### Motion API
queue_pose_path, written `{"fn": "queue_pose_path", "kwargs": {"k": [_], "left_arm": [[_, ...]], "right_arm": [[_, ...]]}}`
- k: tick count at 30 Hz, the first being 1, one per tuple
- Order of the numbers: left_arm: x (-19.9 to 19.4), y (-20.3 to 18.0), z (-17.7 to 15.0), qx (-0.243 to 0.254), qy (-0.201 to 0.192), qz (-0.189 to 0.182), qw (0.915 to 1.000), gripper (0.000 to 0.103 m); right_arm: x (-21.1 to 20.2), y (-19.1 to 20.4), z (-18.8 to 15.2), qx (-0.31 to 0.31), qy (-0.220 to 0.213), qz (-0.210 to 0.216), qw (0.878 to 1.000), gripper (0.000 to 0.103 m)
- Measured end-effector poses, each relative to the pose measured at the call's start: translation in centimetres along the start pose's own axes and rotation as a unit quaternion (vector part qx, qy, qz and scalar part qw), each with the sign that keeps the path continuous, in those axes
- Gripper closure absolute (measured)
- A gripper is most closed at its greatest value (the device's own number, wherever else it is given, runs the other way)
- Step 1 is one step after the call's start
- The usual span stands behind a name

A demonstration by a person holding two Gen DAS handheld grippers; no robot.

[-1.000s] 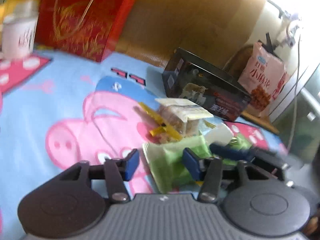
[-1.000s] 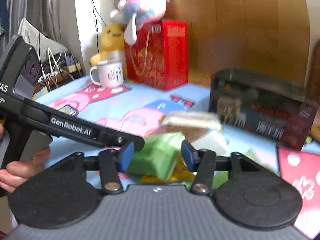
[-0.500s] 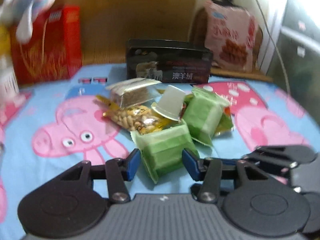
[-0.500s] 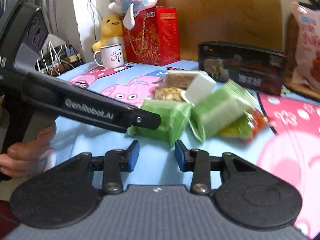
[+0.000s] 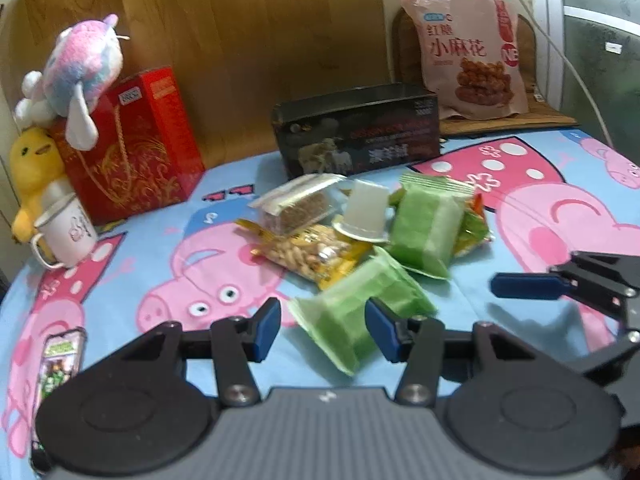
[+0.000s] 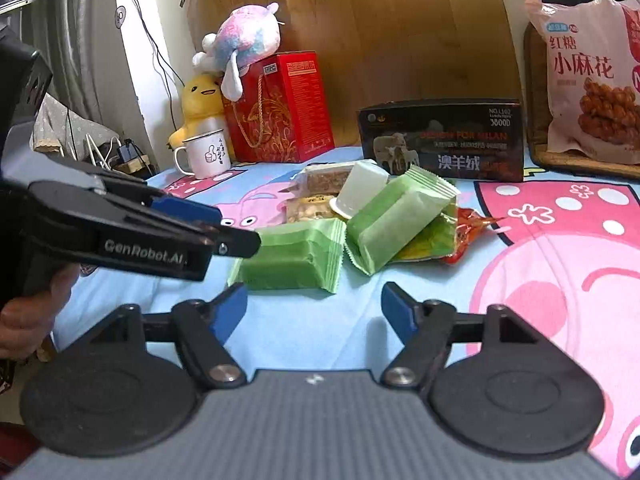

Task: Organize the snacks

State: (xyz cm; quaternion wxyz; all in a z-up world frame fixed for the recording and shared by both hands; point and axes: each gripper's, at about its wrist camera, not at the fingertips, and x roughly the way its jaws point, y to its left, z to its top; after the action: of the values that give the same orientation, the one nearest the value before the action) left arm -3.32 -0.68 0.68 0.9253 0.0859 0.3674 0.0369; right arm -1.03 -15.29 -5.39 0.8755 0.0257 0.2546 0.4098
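A pile of snacks lies on the Peppa Pig cloth point(image 5: 120, 264): a near green packet point(image 5: 352, 316) point(image 6: 292, 260), a second green packet point(image 5: 426, 224) point(image 6: 396, 216), a yellow nut bag point(image 5: 308, 252), a clear-wrapped brown bar point(image 5: 296, 204), a white jelly cup point(image 5: 366, 212) point(image 6: 360, 188) and a red-orange wrapper point(image 6: 468, 228). My left gripper point(image 5: 322, 330) is open, its fingers on either side of the near green packet, apart from it. My right gripper point(image 6: 314, 312) is open and empty, just short of the same packet. It shows at the right edge of the left wrist view point(image 5: 524, 286).
A black box point(image 5: 360, 136) stands behind the pile. A red gift box point(image 5: 136, 140) with plush toys point(image 5: 80, 68) and a white mug point(image 5: 66, 232) are at the back left. A large pink snack bag point(image 5: 468, 52) leans at the back right. A phone point(image 5: 60, 364) lies front left.
Both grippers have pulled back from the pile. The right gripper's jaws have opened wider. The snacks have not moved.
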Motion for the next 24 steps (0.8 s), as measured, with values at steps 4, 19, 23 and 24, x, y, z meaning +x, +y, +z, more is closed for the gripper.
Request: {"fn": "queue_pose_path", "kwargs": {"k": [4,19,23,24], "left_arm": [[0.2,0.6,0.8,0.002,-0.009,0.018,0.9998,0.055],[0.6,0.3,1.9,0.016,-0.027,0.033,0.999,0.055],[0.7,0.6,1.9,0.015,-0.029,0.041,0.9986,0.054],[0.7,0.7,1.8,0.015,-0.03,0.043,0.9985,0.054]], "right_arm": [[0.0,-0.3,-0.1,0.007,0.001,0.0,1.0,0.023],[0.0,-0.3,-0.2,0.019,0.004,0.002,1.0,0.02],[0.0,-0.2,-0.2,0.019,0.005,0.001,1.0,0.02],[0.1,-0.2,-0.2,0.018,0.005,0.001,1.0,0.02]]}}
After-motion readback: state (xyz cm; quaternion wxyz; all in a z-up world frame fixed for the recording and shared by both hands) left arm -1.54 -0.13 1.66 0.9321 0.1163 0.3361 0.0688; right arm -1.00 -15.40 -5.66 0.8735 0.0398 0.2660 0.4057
